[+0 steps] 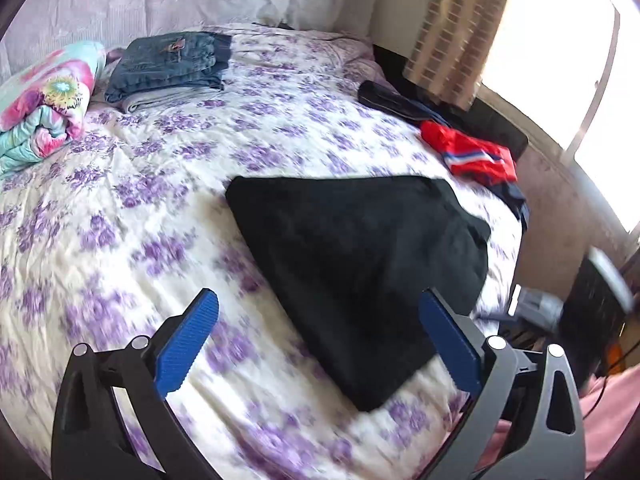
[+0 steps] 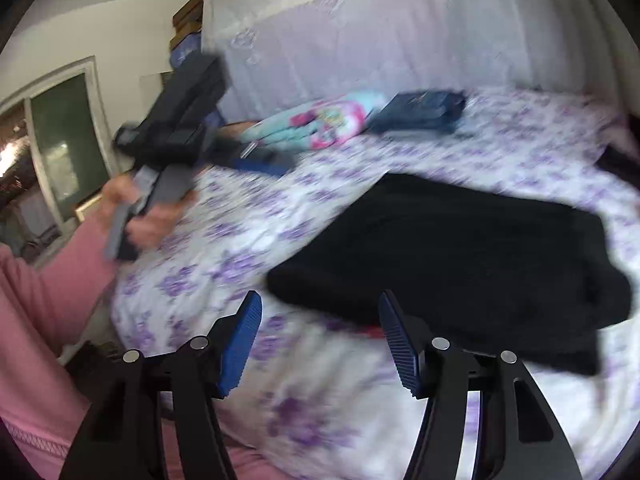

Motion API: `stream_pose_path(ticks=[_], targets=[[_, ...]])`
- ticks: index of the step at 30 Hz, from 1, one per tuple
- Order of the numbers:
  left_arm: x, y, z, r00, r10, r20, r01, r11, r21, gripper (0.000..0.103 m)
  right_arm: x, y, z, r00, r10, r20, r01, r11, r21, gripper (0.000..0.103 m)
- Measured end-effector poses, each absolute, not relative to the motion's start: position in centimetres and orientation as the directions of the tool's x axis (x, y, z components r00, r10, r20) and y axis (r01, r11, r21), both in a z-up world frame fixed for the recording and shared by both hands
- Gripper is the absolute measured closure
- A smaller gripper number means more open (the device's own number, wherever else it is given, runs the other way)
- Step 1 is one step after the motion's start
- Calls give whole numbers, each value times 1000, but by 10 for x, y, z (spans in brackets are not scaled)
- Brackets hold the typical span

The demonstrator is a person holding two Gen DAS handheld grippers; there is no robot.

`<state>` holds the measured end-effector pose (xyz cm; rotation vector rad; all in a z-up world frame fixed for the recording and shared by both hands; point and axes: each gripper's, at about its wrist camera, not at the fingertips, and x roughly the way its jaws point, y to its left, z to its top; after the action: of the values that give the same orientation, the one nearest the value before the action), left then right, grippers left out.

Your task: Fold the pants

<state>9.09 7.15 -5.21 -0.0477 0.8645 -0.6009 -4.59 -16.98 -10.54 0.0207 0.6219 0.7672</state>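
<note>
Black pants (image 1: 352, 264) lie folded into a flat, roughly triangular shape on the purple-flowered bedsheet (image 1: 140, 184). My left gripper (image 1: 318, 296) hovers over their near end, open, with nothing between its blue pads (image 1: 188, 344). In the right wrist view the same black pants (image 2: 460, 256) lie ahead and to the right. My right gripper (image 2: 319, 300) stands open just short of their near edge, holding nothing. Both views are blurred.
A stack of folded jeans (image 1: 172, 64) and a rolled colourful blanket (image 1: 44, 100) sit at the bed's far side. A red garment (image 1: 472, 152) and a dark item (image 1: 384, 96) lie near the right edge. A hand (image 2: 140, 216) in a pink sleeve appears left.
</note>
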Motion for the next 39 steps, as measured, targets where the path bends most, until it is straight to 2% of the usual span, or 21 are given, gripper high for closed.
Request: stream_pose_path(ticks=[4, 6, 11, 14, 16, 18, 24, 27, 28, 29, 31, 32, 39], targets=[[151, 80, -66, 379, -575, -725, 414, 806, -423, 5, -33, -140, -131, 426, 734, -529, -625, 662, 414, 42], [177, 78, -86, 304, -603, -738, 360, 790, -497, 5, -32, -134, -140, 437, 721, -537, -579, 683, 446, 42], [230, 74, -130, 201, -624, -755, 225, 779, -585, 5, -28, -126, -146, 468, 725, -505, -526, 688, 500, 41], [248, 68, -132, 207, -642, -738, 215, 766, -606, 5, -23, -121, -148, 480, 727, -491, -490, 686, 537, 40], [255, 63, -131, 208, -639, -740, 225, 768, -600, 12, -21, -122, -149, 486, 734, -475, -469, 678, 567, 40], [261, 58, -133, 190, -638, -746, 237, 767, -596, 46, -18, -118, -149, 486, 744, -458, -458, 663, 592, 40], [267, 63, -138, 196, -645, -738, 232, 762, -605, 69, -10, -117, -151, 497, 770, -400, -407, 614, 676, 42], [266, 67, -140, 201, -653, -730, 232, 756, -612, 73, -7, -123, -155, 510, 784, -353, -352, 565, 746, 44], [266, 67, -140, 204, -652, -730, 234, 757, -610, 73, -7, -125, -155, 520, 781, -346, -330, 557, 762, 49], [265, 65, -139, 211, -648, -732, 240, 760, -604, 74, -6, -125, -156, 530, 768, -359, -300, 566, 767, 64], [265, 63, -138, 222, -640, -736, 249, 767, -592, 77, -3, -123, -162, 529, 756, -386, -265, 579, 771, 84], [264, 63, -138, 231, -635, -737, 255, 771, -584, 80, -2, -122, -164, 527, 750, -399, -258, 589, 766, 89], [258, 66, -136, 275, -633, -724, 259, 774, -578, 86, -21, -114, -146, 573, 700, -426, -295, 661, 690, 90]])
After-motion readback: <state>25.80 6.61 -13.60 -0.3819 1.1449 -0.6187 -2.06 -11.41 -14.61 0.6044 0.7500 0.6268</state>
